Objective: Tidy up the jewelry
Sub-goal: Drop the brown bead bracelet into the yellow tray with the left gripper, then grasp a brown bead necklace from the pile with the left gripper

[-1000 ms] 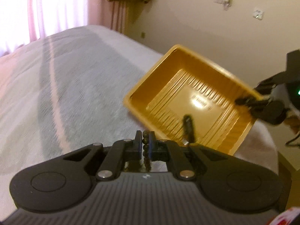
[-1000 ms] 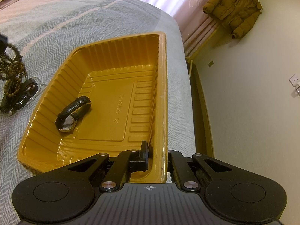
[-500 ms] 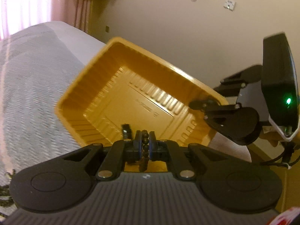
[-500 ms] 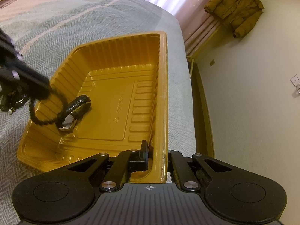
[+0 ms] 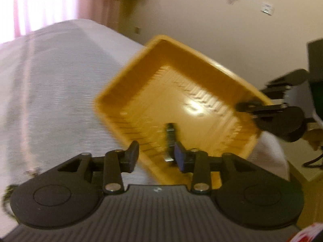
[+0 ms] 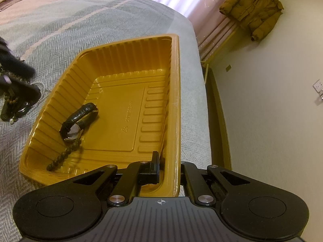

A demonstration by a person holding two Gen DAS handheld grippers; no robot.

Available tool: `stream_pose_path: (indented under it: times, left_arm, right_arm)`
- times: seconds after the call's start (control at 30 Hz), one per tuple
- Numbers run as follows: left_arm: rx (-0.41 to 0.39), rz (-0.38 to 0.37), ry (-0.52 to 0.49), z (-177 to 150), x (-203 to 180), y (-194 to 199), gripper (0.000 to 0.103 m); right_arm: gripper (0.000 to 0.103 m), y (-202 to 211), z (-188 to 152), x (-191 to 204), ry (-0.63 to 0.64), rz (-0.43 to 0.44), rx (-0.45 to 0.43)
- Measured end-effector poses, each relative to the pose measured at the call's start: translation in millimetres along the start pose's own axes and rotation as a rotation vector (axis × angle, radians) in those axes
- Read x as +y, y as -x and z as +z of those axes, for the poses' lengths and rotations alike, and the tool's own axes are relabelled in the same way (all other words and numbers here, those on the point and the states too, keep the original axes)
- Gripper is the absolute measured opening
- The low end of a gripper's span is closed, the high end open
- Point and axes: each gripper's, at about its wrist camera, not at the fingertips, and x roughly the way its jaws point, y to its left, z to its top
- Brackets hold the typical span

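A yellow ribbed plastic tray (image 6: 121, 56) lies on the bed, and my right gripper (image 6: 168, 161) is shut on its near rim. Inside the tray are a black-strapped watch (image 6: 78, 121) and a string of dark beads (image 6: 62, 157) stretched out beside it. In the left wrist view my left gripper (image 5: 156, 151) hovers at the tray (image 5: 181, 64) corner. Its jaws are opening, with nothing between them. The watch (image 5: 170, 139) shows beyond them, and the right gripper (image 5: 248, 105) pinches the far rim. The left gripper (image 6: 20, 78) is a blur at the left edge of the right wrist view.
More jewelry (image 6: 18, 104), beads, a thin chain and a dark watch, lies piled on the grey herringbone blanket (image 6: 80, 20) left of the tray. The bed edge drops off just right of the tray. A brown jacket (image 6: 252, 10) hangs by the pink curtains.
My left gripper has let go of the bead string, which now lies in the tray by the watch. Its jaws have opened and it has drawn back off the tray. The right gripper has kept still.
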Motion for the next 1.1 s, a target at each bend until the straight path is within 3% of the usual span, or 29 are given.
stream_pose_path:
  times: [0.27,0.43,0.63,0.87,1.1]
  left_arm:
    - [-0.004,0.21,0.095,-38,72,34,0.046]
    - [0.035,0.284,0.144,-72,103,45,0.046]
    - [0.052,0.265,0.18,-96,105,36,0.046]
    - [0.014,0.151,0.334,-94,99,13,0.043]
    - [0.035,0.17,0.396,-86,96,-16,0.024]
  right_arm:
    - [0.004,0,0,0,-0.001,0.0,0.0]
    - [0.004,0,0,0,-0.001,0.0,0.001]
    - [0.004,0,0,0,0.001,-0.002,0.001]
    - [0.004,0,0,0,0.003,-0.002,0.0]
    - [0.005,0,0,0,0.005,-0.002,0.0]
